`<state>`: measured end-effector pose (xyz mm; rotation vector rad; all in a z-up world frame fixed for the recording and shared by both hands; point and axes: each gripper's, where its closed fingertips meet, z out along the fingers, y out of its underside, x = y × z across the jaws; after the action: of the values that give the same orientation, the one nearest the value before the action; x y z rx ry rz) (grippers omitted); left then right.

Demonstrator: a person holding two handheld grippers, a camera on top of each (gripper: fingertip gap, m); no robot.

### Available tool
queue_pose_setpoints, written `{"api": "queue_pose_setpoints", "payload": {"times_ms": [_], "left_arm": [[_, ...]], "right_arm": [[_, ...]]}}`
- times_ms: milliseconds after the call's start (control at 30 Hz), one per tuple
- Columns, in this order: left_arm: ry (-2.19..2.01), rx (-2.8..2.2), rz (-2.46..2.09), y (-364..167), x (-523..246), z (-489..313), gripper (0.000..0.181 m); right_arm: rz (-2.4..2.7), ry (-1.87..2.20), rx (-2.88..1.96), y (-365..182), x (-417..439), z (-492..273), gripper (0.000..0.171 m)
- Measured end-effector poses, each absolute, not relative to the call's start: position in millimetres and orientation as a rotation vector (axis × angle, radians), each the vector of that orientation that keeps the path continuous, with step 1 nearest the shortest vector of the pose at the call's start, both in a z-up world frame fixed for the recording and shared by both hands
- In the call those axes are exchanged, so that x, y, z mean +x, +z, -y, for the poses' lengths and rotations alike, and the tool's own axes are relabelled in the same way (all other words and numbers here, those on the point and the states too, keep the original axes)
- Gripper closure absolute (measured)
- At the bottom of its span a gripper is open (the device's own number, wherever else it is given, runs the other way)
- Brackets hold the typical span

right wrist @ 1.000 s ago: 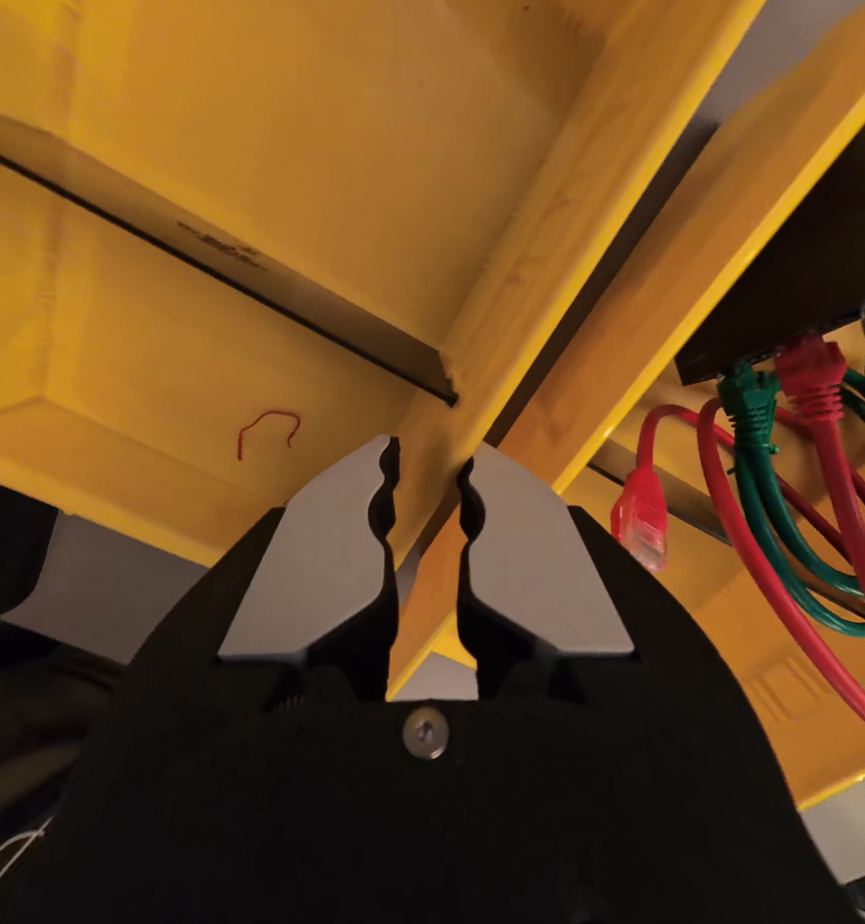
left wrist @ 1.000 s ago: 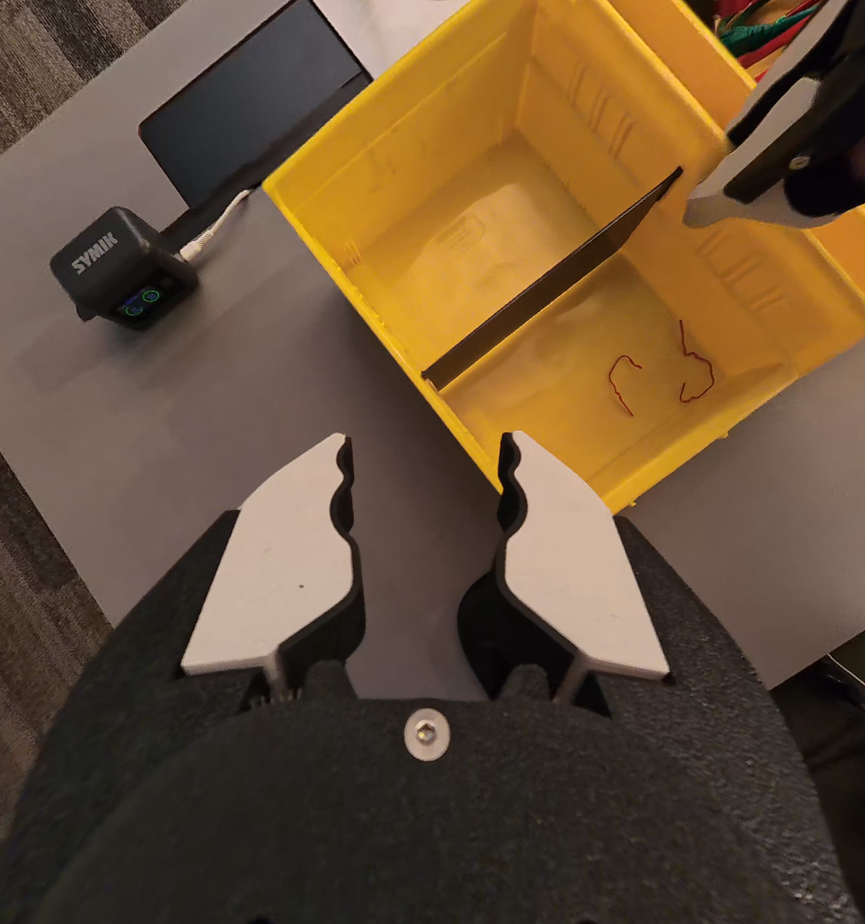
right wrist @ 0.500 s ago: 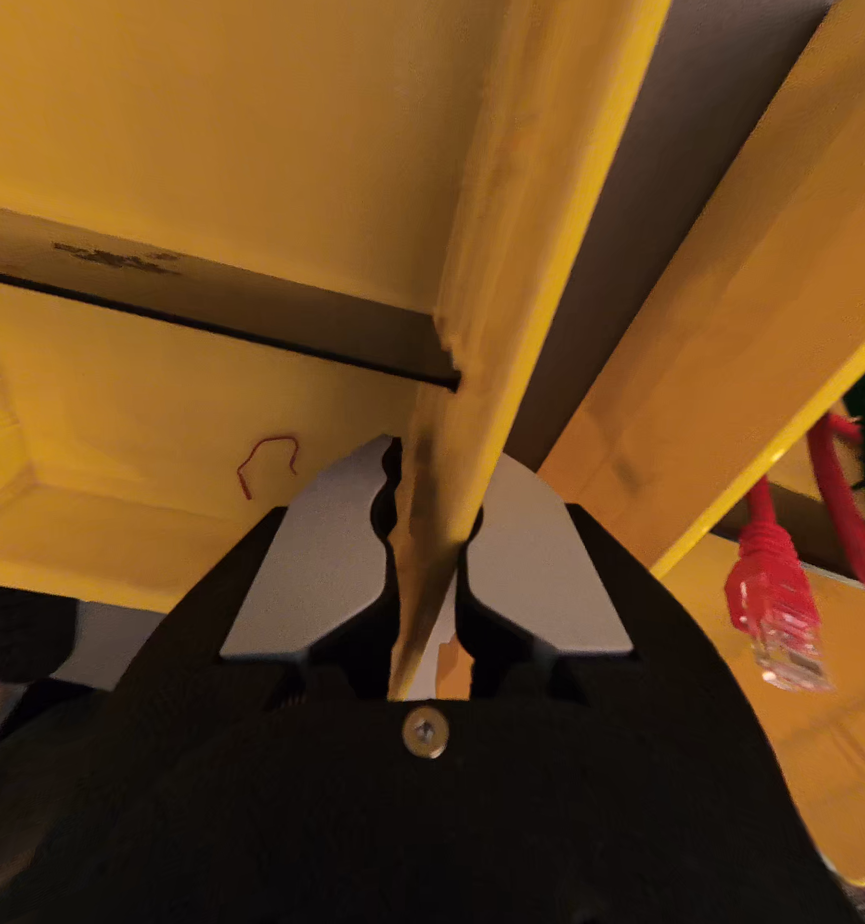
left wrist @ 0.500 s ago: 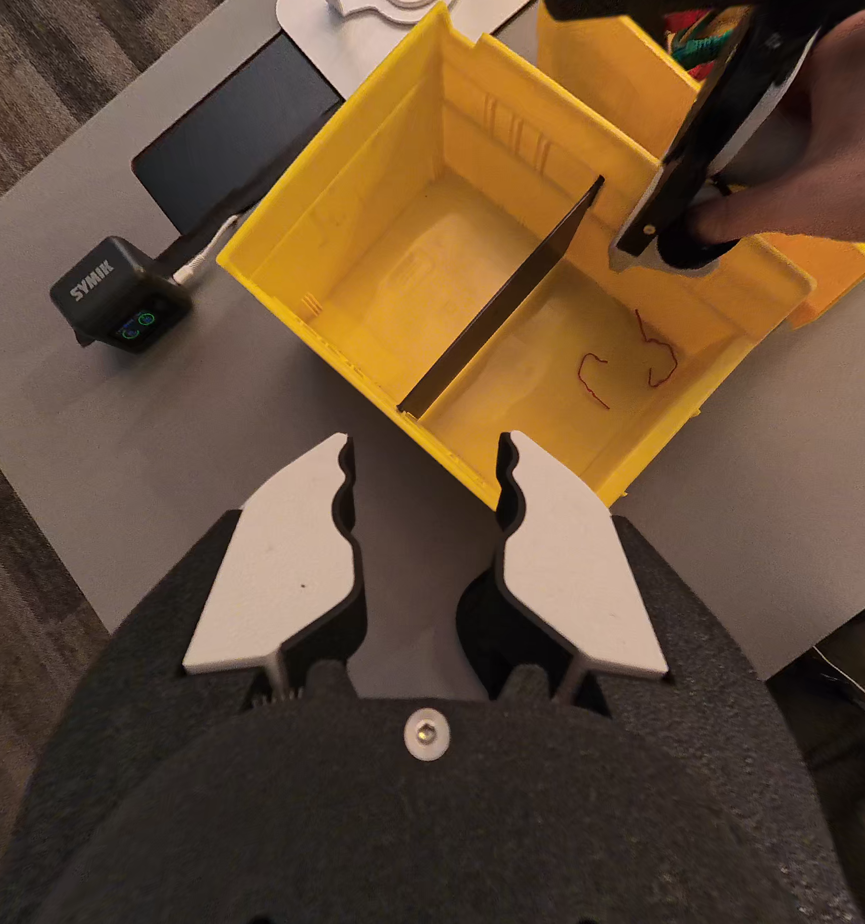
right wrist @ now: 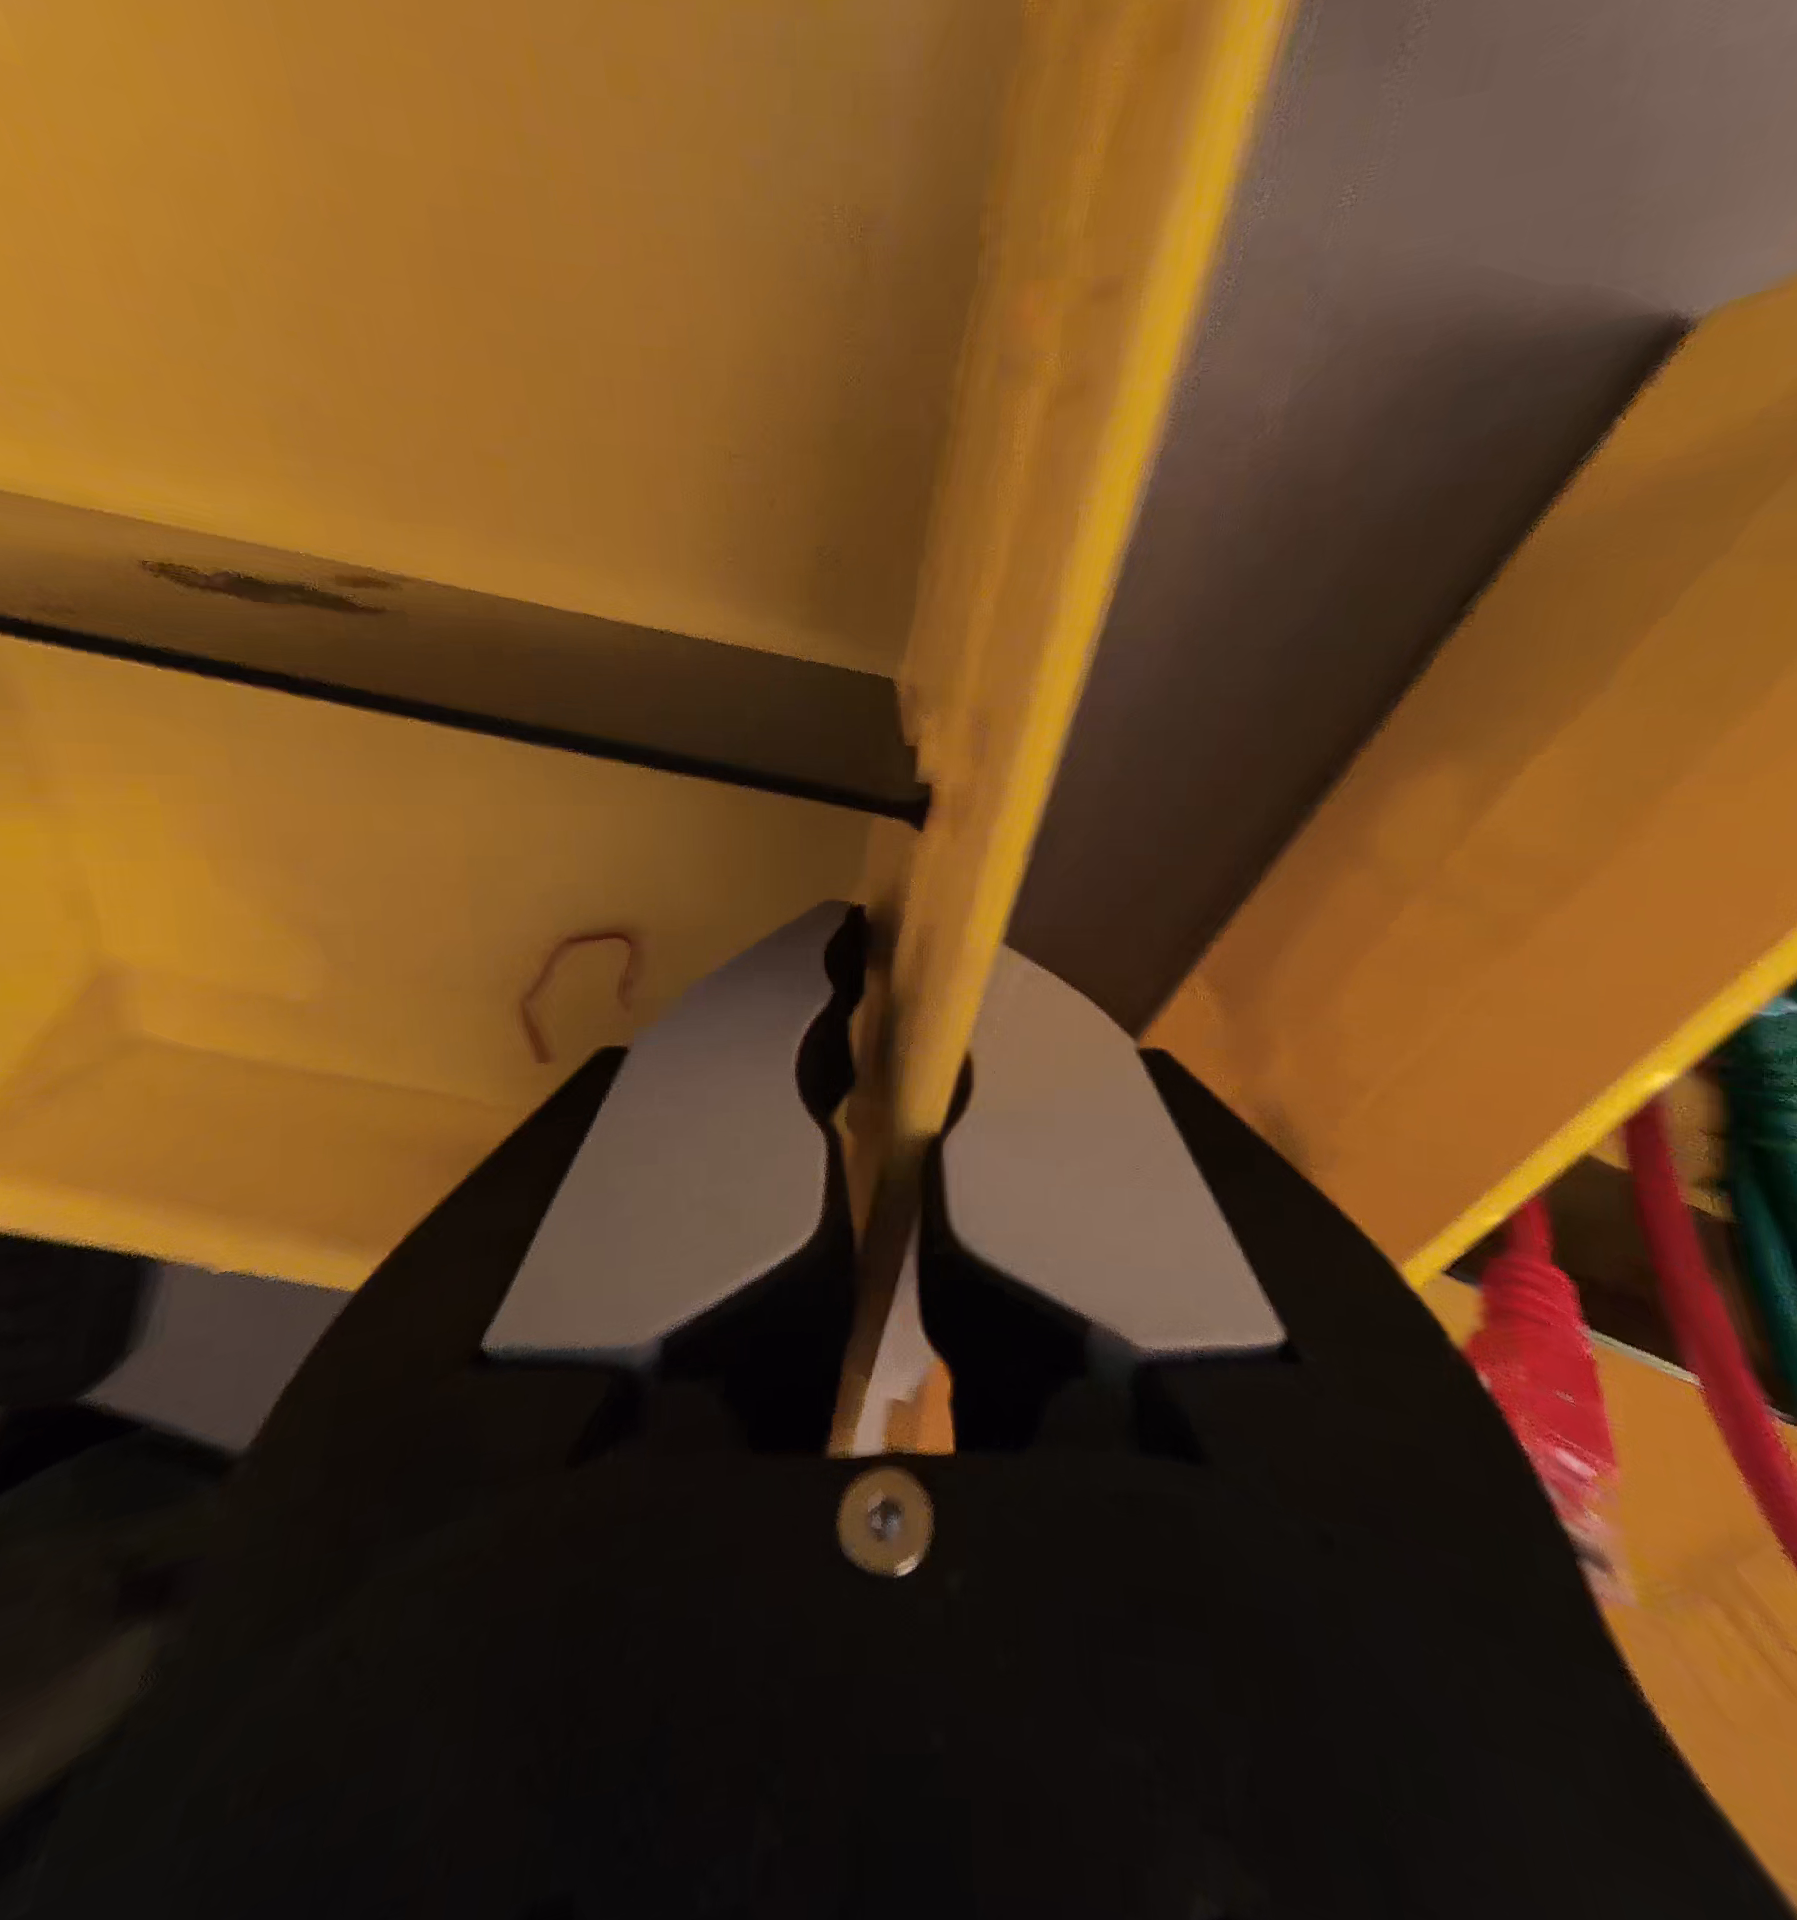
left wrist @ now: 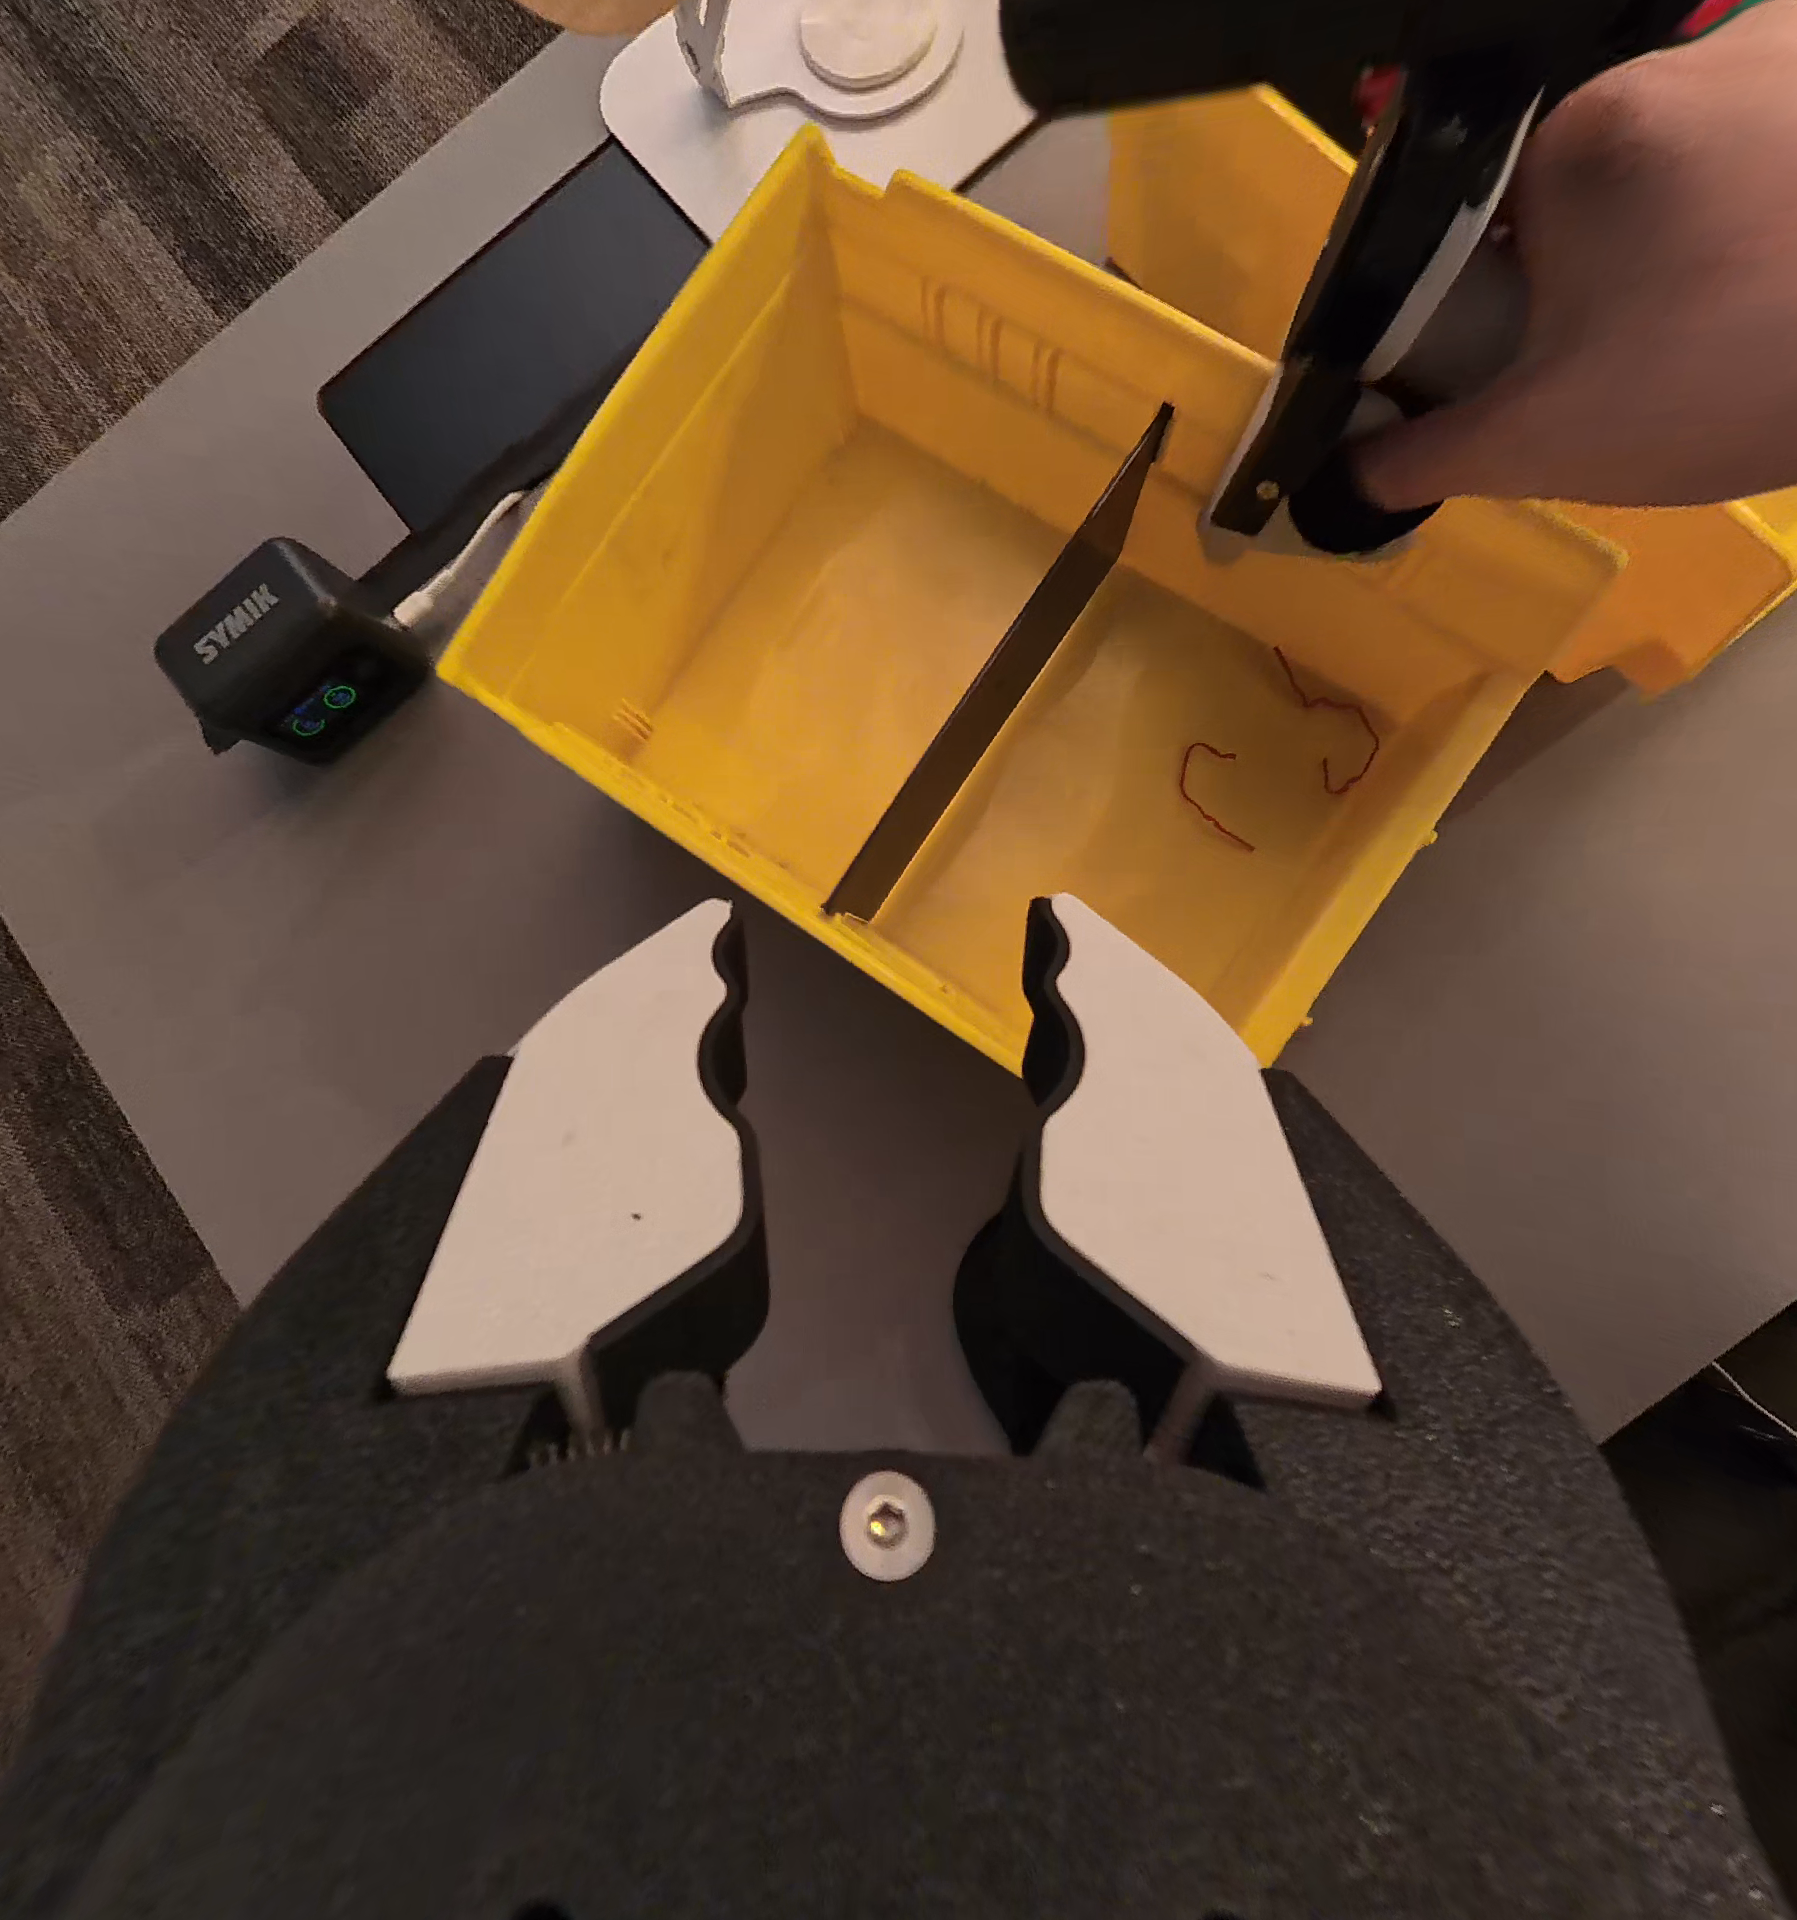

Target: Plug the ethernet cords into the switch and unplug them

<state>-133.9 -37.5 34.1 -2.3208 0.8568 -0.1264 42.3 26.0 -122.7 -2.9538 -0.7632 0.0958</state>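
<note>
My left gripper (left wrist: 878, 914) is open and empty, just above the grey table at the near wall of a yellow bin (left wrist: 728, 436). My right gripper (right wrist: 909, 935) is shut on that bin's far wall (right wrist: 1060, 520). It also shows in the left wrist view (left wrist: 1278, 509), held by a hand. A black divider (left wrist: 1008, 665) splits the bin. A second yellow bin (right wrist: 1496, 779) to the right holds a red ethernet cord with a loose plug (right wrist: 1543, 1392) and green cords (right wrist: 1777, 1132). The switch is out of sight.
Thin red wire ties (left wrist: 1188, 774) lie in the bin's right half. A small black device (left wrist: 270, 644) with a lit screen and a dark flat pad (left wrist: 520, 353) sit left of the bin. A white plate (left wrist: 821, 83) is at the back. The table edge runs along the left, with carpet beyond. The left gripper's tips are roughly 25 centimetres from the right gripper's. The small black device (left wrist: 270, 644) is closer to my left gripper, around 30 centimetres from its tips; the right tips are 35 centimetres off.
My right gripper has closed on the bin's far wall. The bin has turned and shifted away from the second bin, and the gap between them has widened. My left gripper stays open.
</note>
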Motion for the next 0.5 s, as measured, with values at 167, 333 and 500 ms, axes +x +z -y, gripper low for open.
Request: {"api": "queue_pose_setpoints", "payload": {"times_ms": [167,333,500], "left_arm": [[-0.133,-2.298,-0.815,40.3,-136.4,35.7,0.131],[-0.177,-2.194,-0.668,66.3,-141.7,26.2,0.131],[-0.269,-1.929,-0.385,129.2,-162.9,28.3,0.128]], "right_arm": [[0.695,0.230,-2.957,-107.6,30.2,-32.2,0.166],[0.774,0.300,-2.937,-74.2,16.2,-33.0,0.167],[0.870,0.297,-2.900,-18.4,35.5,-33.6,0.167]]}}
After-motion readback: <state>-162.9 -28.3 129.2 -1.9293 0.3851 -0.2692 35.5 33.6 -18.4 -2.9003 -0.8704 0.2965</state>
